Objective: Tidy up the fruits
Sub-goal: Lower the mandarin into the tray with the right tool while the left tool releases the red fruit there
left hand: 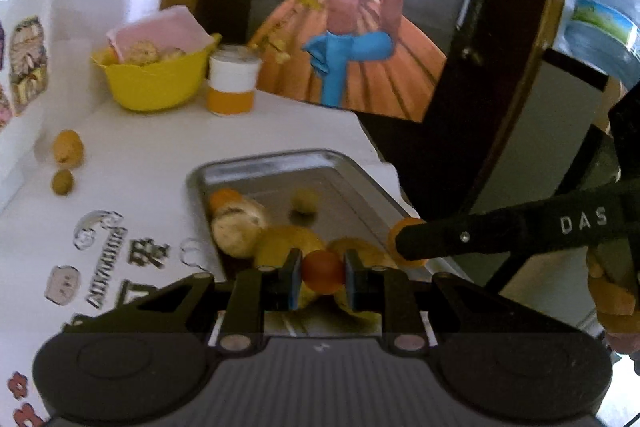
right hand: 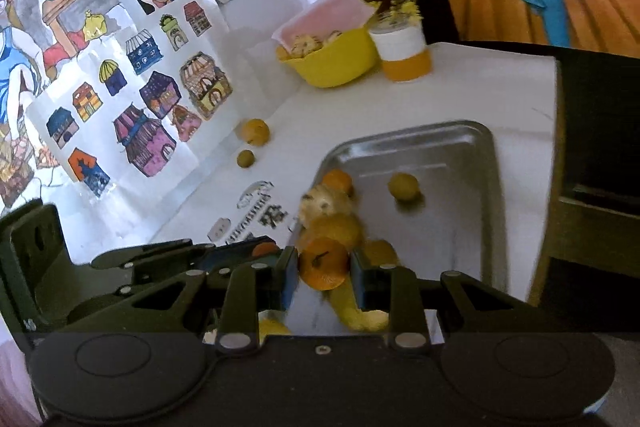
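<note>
Left wrist: yellow bowl (left hand: pixel 150 83), cup (left hand: pixel 231 83), painting (left hand: pixel 352 7)

Daylight fills the room, washing the white table (right hand: pixel 460 87) pale and putting a soft glare on the metal tray (right hand: pixel 472 147), with only faint shadows under the fruit. Both views are slightly soft with motion blur. Fisheye bending curves everything, with dark corners at 11 and 1 o'clock.
</note>
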`<state>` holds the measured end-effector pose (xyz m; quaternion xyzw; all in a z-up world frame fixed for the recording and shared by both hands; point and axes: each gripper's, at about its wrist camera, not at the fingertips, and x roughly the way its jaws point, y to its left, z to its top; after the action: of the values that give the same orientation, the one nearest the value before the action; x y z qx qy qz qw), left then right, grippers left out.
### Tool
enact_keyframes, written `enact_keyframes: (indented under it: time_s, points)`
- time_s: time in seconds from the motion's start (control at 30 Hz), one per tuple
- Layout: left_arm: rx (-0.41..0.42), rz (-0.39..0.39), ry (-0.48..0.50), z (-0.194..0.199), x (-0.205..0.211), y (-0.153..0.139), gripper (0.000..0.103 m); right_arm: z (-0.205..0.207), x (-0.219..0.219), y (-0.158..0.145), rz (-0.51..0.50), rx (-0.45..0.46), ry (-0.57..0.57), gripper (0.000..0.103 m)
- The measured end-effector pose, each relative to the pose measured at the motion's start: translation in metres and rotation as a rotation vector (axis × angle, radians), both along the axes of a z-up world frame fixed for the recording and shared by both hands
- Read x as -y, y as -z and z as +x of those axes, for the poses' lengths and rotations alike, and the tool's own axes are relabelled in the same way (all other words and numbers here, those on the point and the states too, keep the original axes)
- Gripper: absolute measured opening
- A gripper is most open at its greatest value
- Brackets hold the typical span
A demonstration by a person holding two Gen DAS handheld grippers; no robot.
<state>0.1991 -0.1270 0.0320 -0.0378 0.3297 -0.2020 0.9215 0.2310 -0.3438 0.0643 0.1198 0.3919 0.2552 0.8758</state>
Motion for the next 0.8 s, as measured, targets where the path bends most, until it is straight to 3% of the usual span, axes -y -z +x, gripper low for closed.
enact_keyframes:
  time_s: [0.23,0.8]
  points:
    - [-0.054,0.045,0.033,-0.002,0.014,0.008,0.024,-0.026,0.012,0.02,-0.021,0.019,0.012,0.03]
    - [-0.111,0.157,0.068,-0.001,0.03,0.016,0.024,-0.042,0.013,0.053,-0.085,0.023,0.022,0.03]
